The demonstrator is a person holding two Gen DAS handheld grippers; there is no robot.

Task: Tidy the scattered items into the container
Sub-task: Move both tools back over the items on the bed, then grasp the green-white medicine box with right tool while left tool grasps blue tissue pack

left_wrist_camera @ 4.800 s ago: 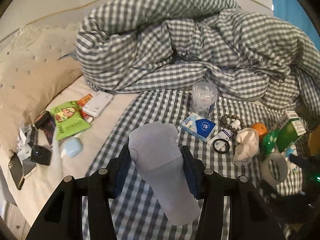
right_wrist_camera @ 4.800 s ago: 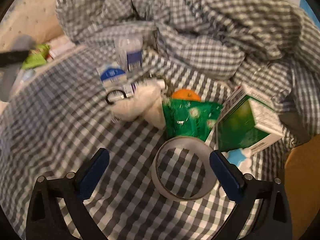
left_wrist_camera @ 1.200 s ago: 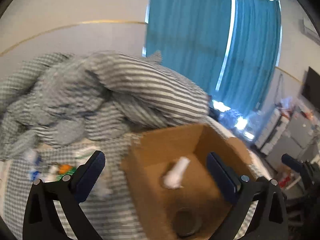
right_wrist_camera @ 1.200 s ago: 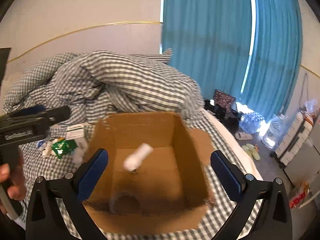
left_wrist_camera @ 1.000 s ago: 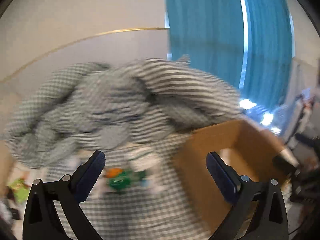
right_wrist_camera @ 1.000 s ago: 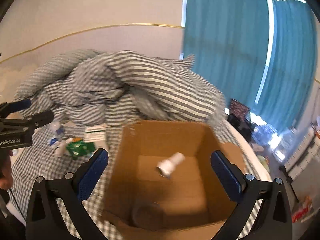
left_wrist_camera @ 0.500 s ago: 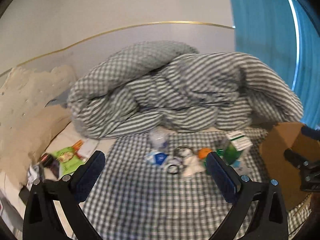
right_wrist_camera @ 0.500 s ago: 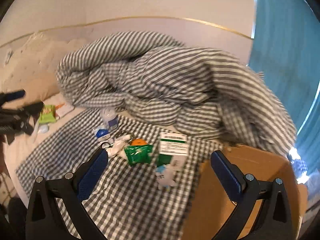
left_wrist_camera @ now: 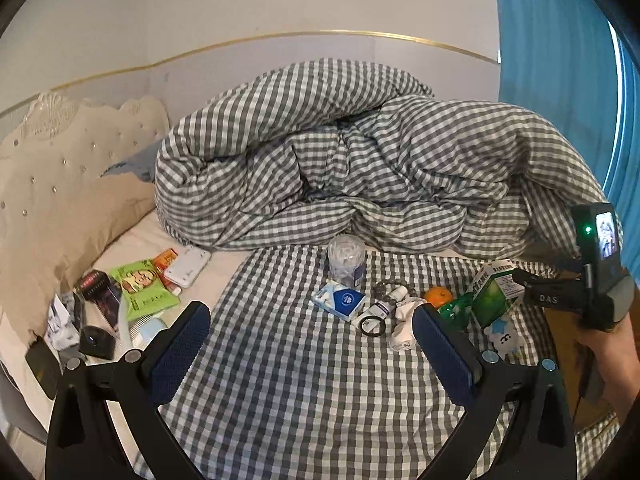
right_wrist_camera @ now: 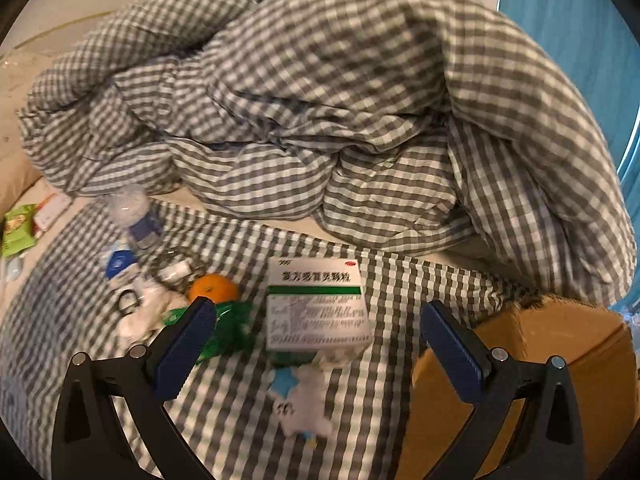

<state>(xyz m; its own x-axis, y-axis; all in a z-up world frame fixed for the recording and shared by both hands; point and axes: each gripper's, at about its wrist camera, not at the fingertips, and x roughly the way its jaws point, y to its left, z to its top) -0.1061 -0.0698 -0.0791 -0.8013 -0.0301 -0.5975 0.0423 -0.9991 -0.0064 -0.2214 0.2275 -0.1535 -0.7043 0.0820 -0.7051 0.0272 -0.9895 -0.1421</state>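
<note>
Both grippers spread apart, empty, above a cluttered checked bedsheet [left_wrist_camera: 280, 380].
Left gripper [left_wrist_camera: 312, 344] faces the tissue pack [left_wrist_camera: 338, 300]; right gripper [right_wrist_camera: 318, 338] faces the medicine box [right_wrist_camera: 316, 308], beside the cardboard box [right_wrist_camera: 560, 352].

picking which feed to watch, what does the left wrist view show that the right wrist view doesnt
Only the left wrist view shows the beige headboard, the black items beside it, the white case and the right gripper itself. Only the right wrist view shows the cardboard box clearly. Both share the checked duvet, cotton swab jar, orange, green medicine box and white bear toy. Both grippers' jaws stand open and empty.
</note>
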